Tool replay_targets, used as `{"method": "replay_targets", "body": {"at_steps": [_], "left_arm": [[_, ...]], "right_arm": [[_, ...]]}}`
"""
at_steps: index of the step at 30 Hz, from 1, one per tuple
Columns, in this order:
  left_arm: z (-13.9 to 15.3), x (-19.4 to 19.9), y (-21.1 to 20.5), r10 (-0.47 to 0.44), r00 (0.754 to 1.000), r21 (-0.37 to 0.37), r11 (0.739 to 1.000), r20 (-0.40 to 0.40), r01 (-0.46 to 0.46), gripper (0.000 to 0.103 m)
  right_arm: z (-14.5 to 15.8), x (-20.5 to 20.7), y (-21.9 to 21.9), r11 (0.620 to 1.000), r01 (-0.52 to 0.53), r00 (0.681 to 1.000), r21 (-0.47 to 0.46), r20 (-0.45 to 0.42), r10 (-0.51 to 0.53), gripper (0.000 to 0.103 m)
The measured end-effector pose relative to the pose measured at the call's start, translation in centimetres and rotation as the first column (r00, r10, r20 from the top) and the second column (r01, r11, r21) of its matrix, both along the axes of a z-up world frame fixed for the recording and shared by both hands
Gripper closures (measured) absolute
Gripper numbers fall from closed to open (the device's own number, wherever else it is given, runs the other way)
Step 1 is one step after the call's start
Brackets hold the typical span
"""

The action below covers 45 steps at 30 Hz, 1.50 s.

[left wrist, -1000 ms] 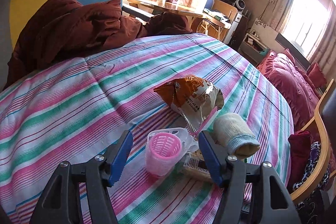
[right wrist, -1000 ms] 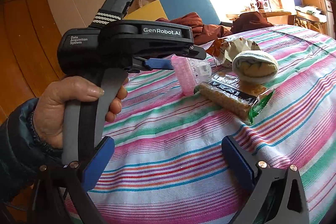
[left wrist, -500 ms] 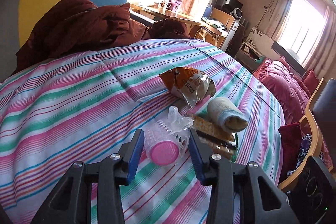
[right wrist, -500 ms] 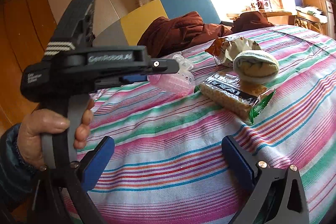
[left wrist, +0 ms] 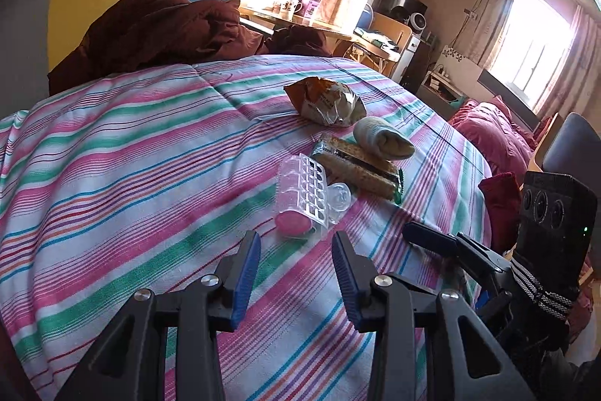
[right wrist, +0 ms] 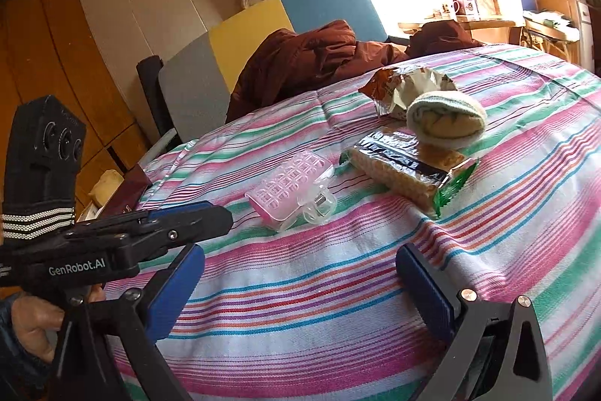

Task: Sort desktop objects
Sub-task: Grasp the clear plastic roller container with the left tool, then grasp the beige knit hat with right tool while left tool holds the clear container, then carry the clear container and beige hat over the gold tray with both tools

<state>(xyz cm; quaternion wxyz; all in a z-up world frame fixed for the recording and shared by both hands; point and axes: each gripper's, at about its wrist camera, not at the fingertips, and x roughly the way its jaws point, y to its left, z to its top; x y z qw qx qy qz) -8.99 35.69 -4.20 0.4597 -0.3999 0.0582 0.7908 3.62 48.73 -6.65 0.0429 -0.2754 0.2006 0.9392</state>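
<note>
Pink basket (left wrist: 304, 192) is lying tipped on striped tablecloth (left wrist: 131, 156), beside cracker pack (left wrist: 357, 164); left gripper (left wrist: 295, 273) and right gripper (right wrist: 300, 292) are gaping, gripping nothing.

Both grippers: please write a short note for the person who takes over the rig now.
Left gripper: open, empty, just short of the pink hair roller, which lies on its side on the striped cloth.
Right gripper: open, empty, above the cloth.
Cracker pack, rolled sock and snack bag lie close together beyond the roller.
Done: the roller lies apart from the other three.
Left: the three others are still bunched together.
</note>
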Motion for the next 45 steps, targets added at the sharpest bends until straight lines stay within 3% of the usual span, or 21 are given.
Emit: {"method": "replay_targets", "body": {"at_steps": [5,11,15,22,25,27,30,33,37,45], "left_arm": [[0.7,-0.8,0.9,0.003,1.000,0.017,1.000,0.013,-0.003,0.037],[0.4,-0.9,4.2,-0.049,0.998,-0.058,0.997,-0.031,0.048,0.028],[-0.4,-0.9,5.5,-0.064,0.997,-0.086,0.994,-0.049,0.060,0.028],[-0.8,-1.4,7.0,-0.096,0.994,-0.102,0.991,-0.057,0.090,0.028],[-1.2,-1.8,7.4,-0.103,0.994,-0.098,0.990,-0.045,0.099,0.028],[-1.5,-2.0,7.4,-0.101,0.994,-0.097,0.991,-0.032,0.098,0.029],[-1.8,-2.5,7.3,-0.094,0.996,-0.084,0.992,0.002,0.094,0.029],[-2.2,-3.1,7.2,-0.084,0.995,-0.072,0.994,0.047,0.087,0.029],[-2.6,-3.7,6.9,-0.076,0.993,-0.045,0.996,0.095,0.080,0.029],[-2.9,-3.8,6.8,-0.074,0.991,-0.030,0.996,0.114,0.078,0.028]], "right_arm": [[1.8,1.5,1.8,0.992,0.100,0.995,0.081,-0.004,-0.100,0.000],[3.8,0.6,6.2,0.955,0.251,0.967,0.158,0.012,-0.256,0.000],[3.9,-2.1,8.8,0.947,0.281,0.954,0.153,0.060,-0.293,0.000],[2.2,-6.9,11.8,0.953,0.297,0.939,0.063,0.163,-0.304,0.003],[1.2,-7.8,12.8,0.952,0.306,0.933,0.011,0.195,-0.302,0.010],[0.6,-8.1,13.2,0.950,0.311,0.929,-0.007,0.215,-0.302,0.021],[0.6,-8.2,12.8,0.951,0.310,0.928,0.014,0.214,-0.306,0.030],[0.6,-8.2,12.5,0.948,0.316,0.925,0.038,0.209,-0.317,0.032],[0.5,-8.0,12.7,0.948,0.318,0.927,0.025,0.201,-0.317,0.032],[0.2,-7.6,13.2,0.948,0.318,0.934,-0.023,0.180,-0.309,0.032]]}}
